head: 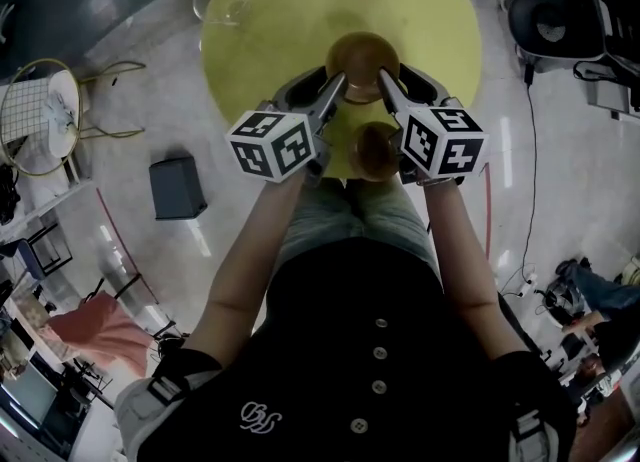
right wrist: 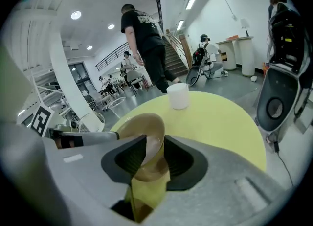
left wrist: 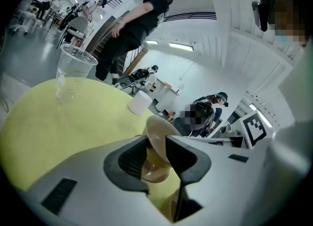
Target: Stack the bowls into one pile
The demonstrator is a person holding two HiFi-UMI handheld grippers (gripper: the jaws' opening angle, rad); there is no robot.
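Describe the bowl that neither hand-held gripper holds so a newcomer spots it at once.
Find the round yellow table. The free bowl is brown and lies at the table's edge nearest the person. Unlike the farther bowl, pinched at its rim by the left hand-held gripper and right hand-held gripper, nothing grips it.

We note smooth, semi-gloss, plastic-like finish on brown round bowl [head: 362,55]; matt, even top on round yellow-green table [head: 270,40]; glossy transparent plastic in clear tumbler [left wrist: 73,68]. We see black pads [right wrist: 128,157] of right gripper [right wrist: 154,144] ribbed, matt; grey shell matt plastic.
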